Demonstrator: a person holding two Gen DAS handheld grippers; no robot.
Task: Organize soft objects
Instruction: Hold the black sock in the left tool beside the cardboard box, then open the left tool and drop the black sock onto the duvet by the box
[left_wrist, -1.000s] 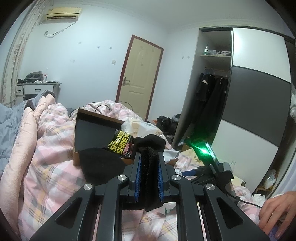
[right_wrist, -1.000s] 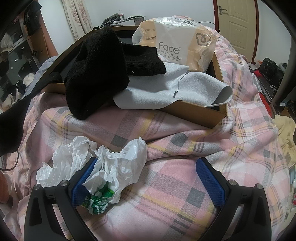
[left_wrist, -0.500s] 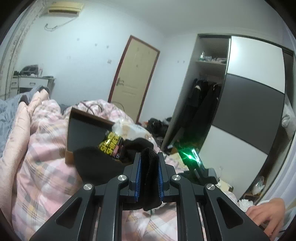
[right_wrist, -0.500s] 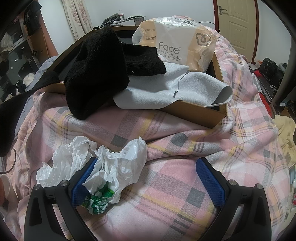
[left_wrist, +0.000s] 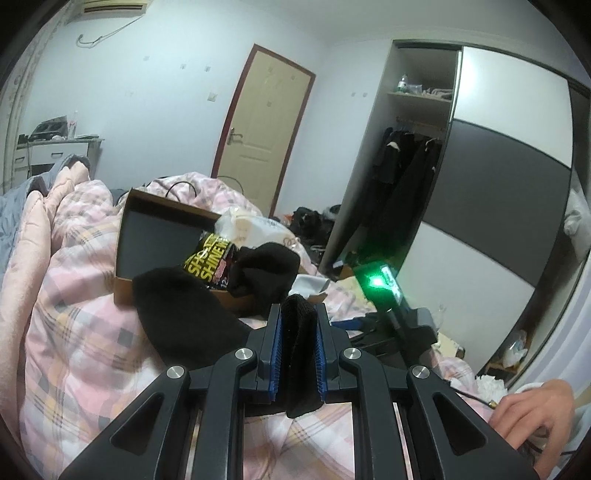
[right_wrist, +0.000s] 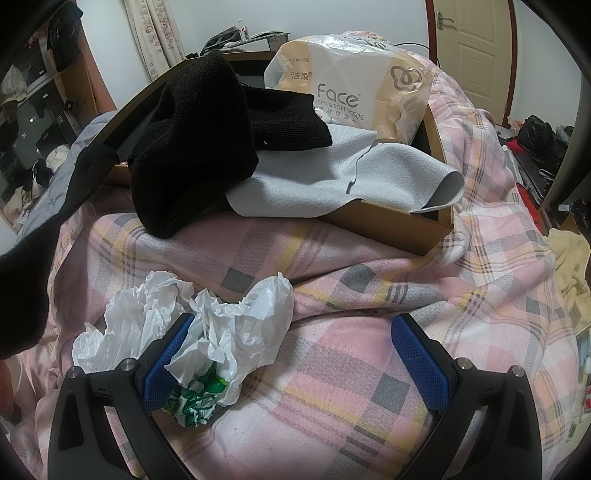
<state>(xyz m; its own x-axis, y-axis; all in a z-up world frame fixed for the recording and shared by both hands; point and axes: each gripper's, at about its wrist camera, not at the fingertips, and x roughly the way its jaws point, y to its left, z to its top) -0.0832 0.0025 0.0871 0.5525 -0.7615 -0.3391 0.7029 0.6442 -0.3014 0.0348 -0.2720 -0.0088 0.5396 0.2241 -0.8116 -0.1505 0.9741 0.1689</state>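
My left gripper (left_wrist: 298, 325) is shut on a black sock (left_wrist: 299, 369), pinched between its blue pads; the rest of the sock (right_wrist: 33, 266) trails toward the cardboard box (left_wrist: 123, 291). The box (right_wrist: 391, 221) on the pink plaid quilt holds a second black sock (right_wrist: 192, 147) draped over its rim, a grey cloth (right_wrist: 332, 177), a tissue pack (right_wrist: 351, 85) and a snack bag (left_wrist: 208, 260). My right gripper (right_wrist: 293, 354) stands open over the quilt. A crumpled white plastic bag (right_wrist: 229, 325) lies against its left finger, partly between the jaws.
A person's hand (left_wrist: 532, 421) rests at the lower right of the left wrist view, behind the right gripper's green-lit body (left_wrist: 382, 286). A wardrobe (left_wrist: 491, 184) and a door (left_wrist: 258, 136) stand beyond the bed. A yellow towel (right_wrist: 570, 266) lies at the quilt's right edge.
The left gripper tilted slightly, still pinching the sock, and the sock's trailing part shifted a little in the right wrist view. The right gripper and the bag stayed put.
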